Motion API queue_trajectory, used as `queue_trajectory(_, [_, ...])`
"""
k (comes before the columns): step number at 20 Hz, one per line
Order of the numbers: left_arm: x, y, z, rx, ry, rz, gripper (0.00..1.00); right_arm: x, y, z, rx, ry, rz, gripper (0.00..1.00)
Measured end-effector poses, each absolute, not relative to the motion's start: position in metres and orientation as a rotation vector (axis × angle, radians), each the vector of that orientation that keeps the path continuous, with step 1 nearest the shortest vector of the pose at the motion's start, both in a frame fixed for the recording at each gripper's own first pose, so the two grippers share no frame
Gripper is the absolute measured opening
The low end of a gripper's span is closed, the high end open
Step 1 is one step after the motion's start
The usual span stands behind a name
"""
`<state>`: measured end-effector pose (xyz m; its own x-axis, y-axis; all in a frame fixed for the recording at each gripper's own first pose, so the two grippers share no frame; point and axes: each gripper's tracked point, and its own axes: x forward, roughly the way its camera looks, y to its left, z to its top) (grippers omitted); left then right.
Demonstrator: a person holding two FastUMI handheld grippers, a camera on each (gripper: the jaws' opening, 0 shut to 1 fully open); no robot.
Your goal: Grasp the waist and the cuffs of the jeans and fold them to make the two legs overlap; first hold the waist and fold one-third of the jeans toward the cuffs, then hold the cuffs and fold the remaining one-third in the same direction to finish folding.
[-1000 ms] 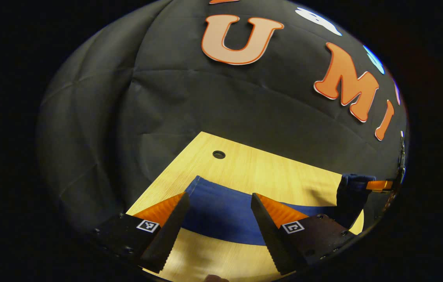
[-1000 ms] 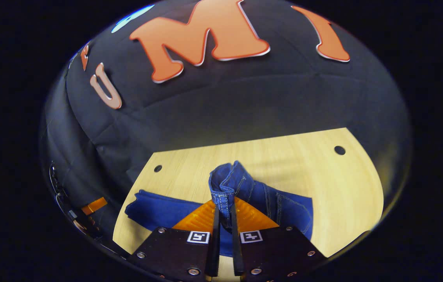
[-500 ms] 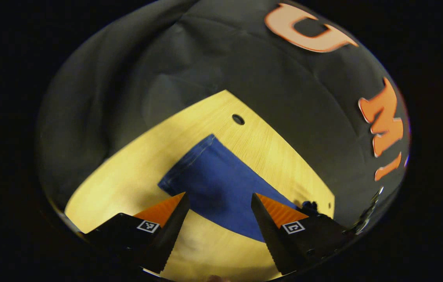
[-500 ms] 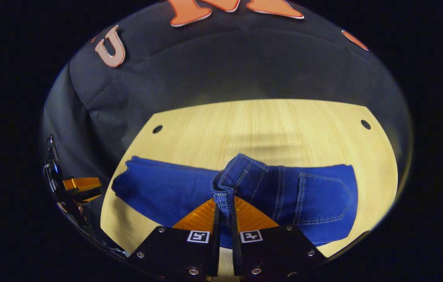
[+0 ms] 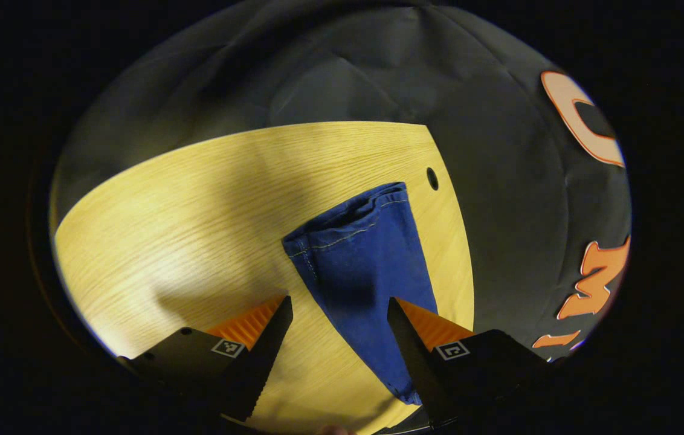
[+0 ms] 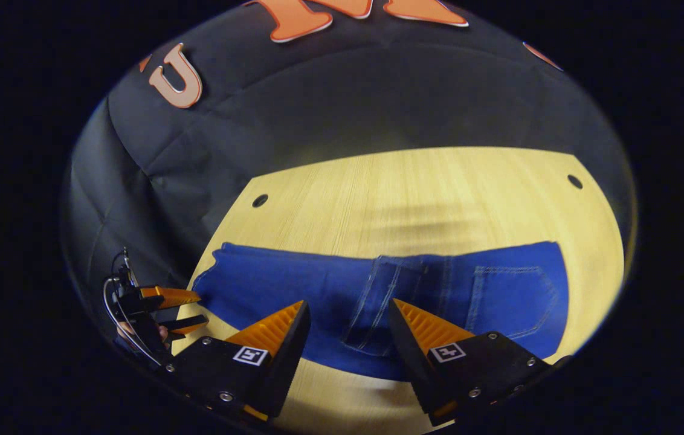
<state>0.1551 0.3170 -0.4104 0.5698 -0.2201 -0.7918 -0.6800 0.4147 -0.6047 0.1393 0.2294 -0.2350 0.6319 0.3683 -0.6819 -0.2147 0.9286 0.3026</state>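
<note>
In the left gripper view the left claw (image 5: 337, 329) hangs wide open over the wooden bench (image 5: 185, 229), holding nothing; the cuffs (image 5: 348, 226) of the jeans (image 5: 363, 278) lie flat just ahead of its tips, near the bench's right edge. In the right gripper view the right claw (image 6: 348, 329) also gapes wide and empty above the jeans (image 6: 378, 296) (spread across the bench (image 6: 426, 193), back pocket (image 6: 514, 296) up), the waist end to the right.

Blue jeans (image 6: 378, 296) flat on table, waist part folded over legs, cuffs (image 5: 348, 220) stacked.
</note>
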Motion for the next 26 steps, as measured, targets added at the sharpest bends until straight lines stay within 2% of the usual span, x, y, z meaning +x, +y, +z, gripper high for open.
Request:
queue_trajectory(1, [0.161,0.318,-0.410,-1.145,0.945,0.346,0.94,0.142,0.219,-0.226,0.191,0.799,0.321,0.84])
queue_trajectory(8, [0.199,0.315,-0.415,-1.235,0.817,0.232,0.87,0.136,0.155,-0.183,0.248,0.708,0.203,0.84])
queue_trajectory(9, [0.201,0.315,-0.417,-1.247,0.808,0.231,0.76,0.136,0.147,-0.180,0.244,0.698,0.185,0.85])
queue_trajectory(10, [0.204,0.317,-0.420,-1.253,0.798,0.245,0.72,0.135,0.141,-0.177,0.238,0.694,0.179,0.85])
queue_trajectory(11, [0.206,0.317,-0.427,-1.259,0.802,0.260,0.63,0.133,0.135,-0.175,0.230,0.689,0.165,0.84])
queue_trajectory(12, [0.204,0.317,-0.434,-1.251,0.816,0.286,0.40,0.133,0.133,-0.175,0.229,0.683,0.160,0.85])
queue_trajectory(14, [0.204,0.317,-0.433,-1.229,0.808,0.312,0.16,0.130,0.123,-0.173,0.230,0.678,0.141,0.84])
queue_trajectory(15, [0.204,0.314,-0.431,-1.187,0.806,0.305,0.09,0.128,0.120,-0.172,0.235,0.675,0.133,0.84])
queue_trajectory(16, [0.204,0.314,-0.427,-1.145,0.803,0.316,0.09,0.127,0.116,-0.172,0.239,0.670,0.130,0.84])
queue_trajectory(17, [0.206,0.312,-0.416,-1.116,0.789,0.295,0.03,0.127,0.114,-0.171,0.242,0.667,0.128,0.85])
queue_trajectory(26, [0.226,0.266,-0.296,-0.820,0.649,0.122,0.02,0.135,0.088,-0.145,0.249,0.569,0.129,0.84])
